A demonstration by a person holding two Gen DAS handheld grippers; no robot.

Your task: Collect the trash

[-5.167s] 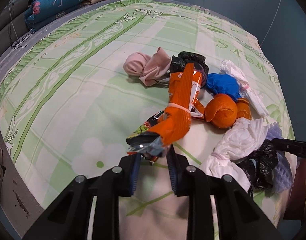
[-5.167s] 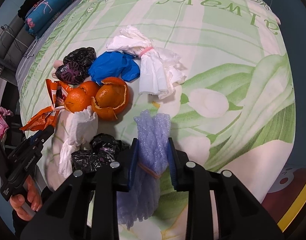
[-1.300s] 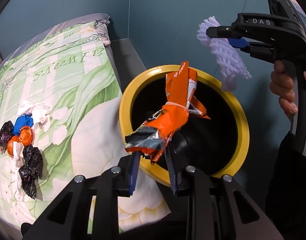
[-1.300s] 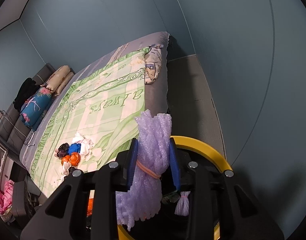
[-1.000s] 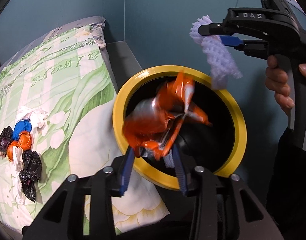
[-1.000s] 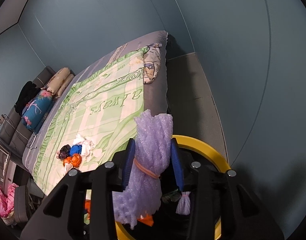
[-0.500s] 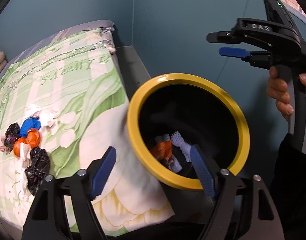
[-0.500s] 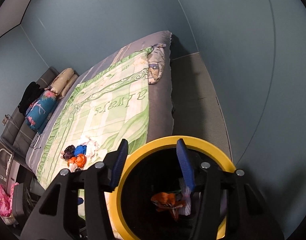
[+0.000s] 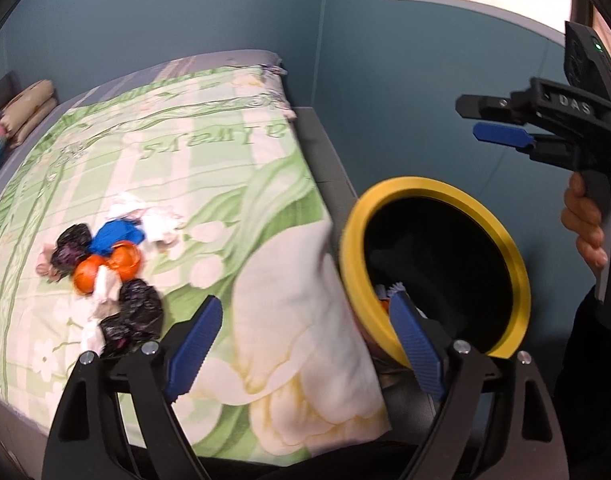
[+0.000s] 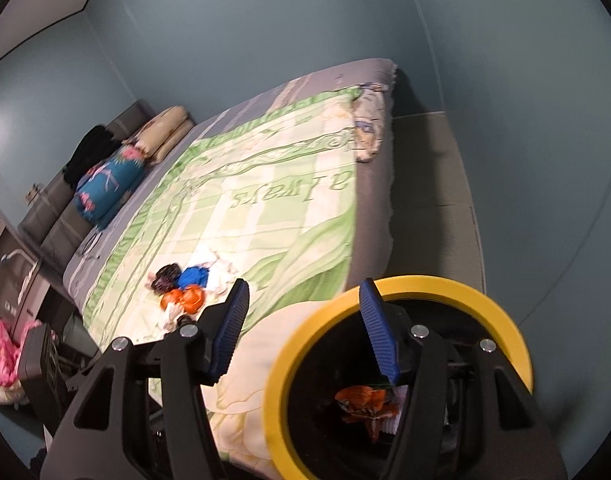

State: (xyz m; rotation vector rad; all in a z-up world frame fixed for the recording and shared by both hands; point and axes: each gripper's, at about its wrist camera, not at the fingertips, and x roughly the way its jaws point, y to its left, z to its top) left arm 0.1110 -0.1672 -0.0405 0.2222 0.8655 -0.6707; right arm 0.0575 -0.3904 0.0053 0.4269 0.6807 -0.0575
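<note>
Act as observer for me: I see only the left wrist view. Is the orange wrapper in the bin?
Observer: Yes. The right wrist view shows the wrapper lying at the bottom of the bin.
Operator: Is the right gripper holding anything?
Observer: No. The right gripper has just been opening its fingers, and nothing is between them.
Operator: Is anything beside the bed?
Observer: A pink bundle sits low beside the bed, at the left of that view.

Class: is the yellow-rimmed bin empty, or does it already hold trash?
It holds trash: the right wrist view shows a crumpled orange wrapper at the bottom of the bin.
</note>
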